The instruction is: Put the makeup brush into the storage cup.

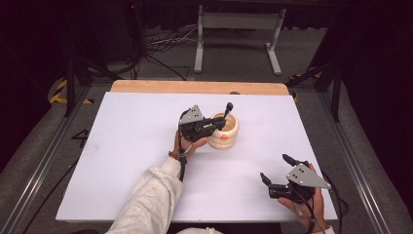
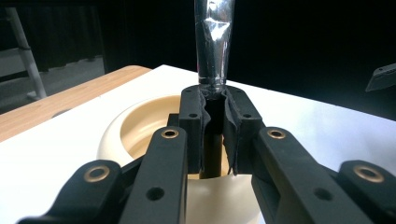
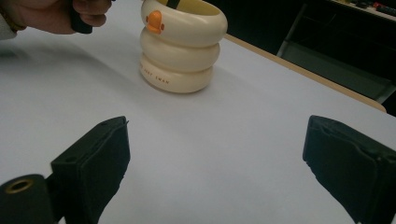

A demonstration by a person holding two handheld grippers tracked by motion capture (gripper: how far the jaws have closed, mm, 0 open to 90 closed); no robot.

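1. Desk [image 1: 136, 161]: a white top with a wooden strip along its far edge carries the whole scene, seen from the high view.
2. Sleeve [image 1: 151, 200]: a pale grey arm comes in from the bottom edge and reaches toward the middle of the desk.
3. Cup [image 1: 225, 132]: cream-coloured, built of stacked rings with a small orange mark on its side, it stands upright near the middle of the desk; the right gripper view shows it [image 3: 182, 44] on the white surface, well apart from that claw.
4. Left claw [image 1: 217, 123]: held at the cup's rim, it is pinching the stick, its pads [image 2: 201, 135] pressed against the shaft just above the cup's opening.
5. Right claw [image 1: 276, 169]: near the desk's right front corner, it is spread wide with nothing between its fingers [image 3: 100, 156], low over bare white surface.
6. Stick [image 1: 227, 111]: a dark rod with a silvery taped upper part [image 2: 214, 42], it stands nearly upright, its lower end inside the cup.
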